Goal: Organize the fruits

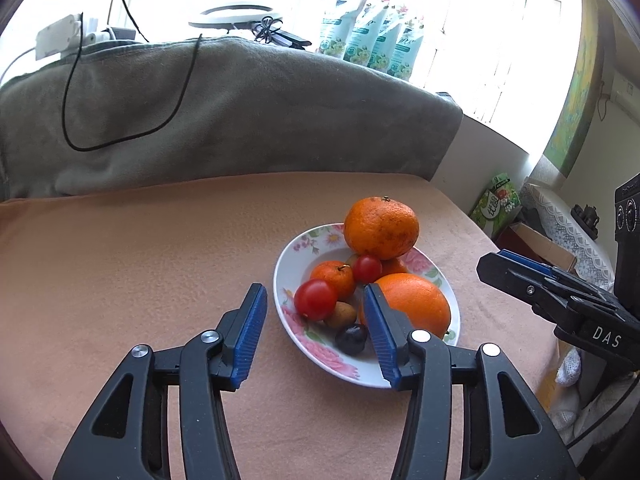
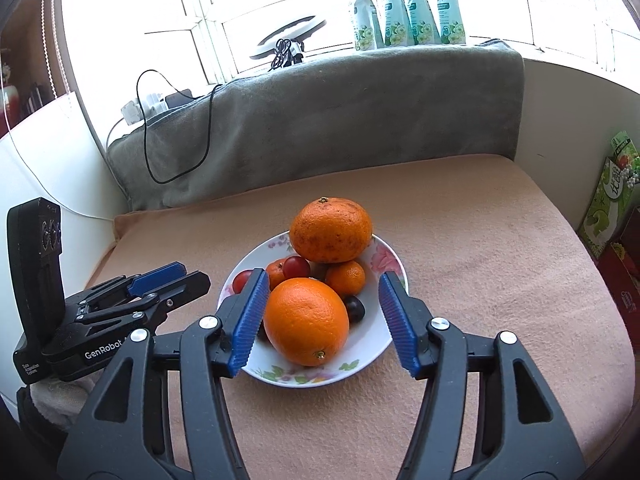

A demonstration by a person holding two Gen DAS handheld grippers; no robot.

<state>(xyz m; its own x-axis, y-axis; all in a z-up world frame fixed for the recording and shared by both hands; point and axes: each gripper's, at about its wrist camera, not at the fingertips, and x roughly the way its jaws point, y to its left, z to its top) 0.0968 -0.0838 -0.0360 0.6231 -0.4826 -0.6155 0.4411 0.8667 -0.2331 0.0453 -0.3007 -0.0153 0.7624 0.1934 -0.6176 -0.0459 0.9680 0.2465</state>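
On the peach fleece worktop (image 2: 480,240) our floral plate (image 2: 372,344) holds the piled fruit. Our right gripper (image 2: 324,320), released and empty, straddles the smooth oval orange (image 2: 306,322) just ahead, stem end toward us. Our left gripper (image 1: 316,332), likewise released, faces the glossy tomato (image 1: 315,300). A dimpled mandarin (image 2: 330,230) crowns the pile.

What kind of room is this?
Probably a room in someone's home: a floral plate of fruit sits on a peach blanket by a sunny window, with refill pouches on the sill.
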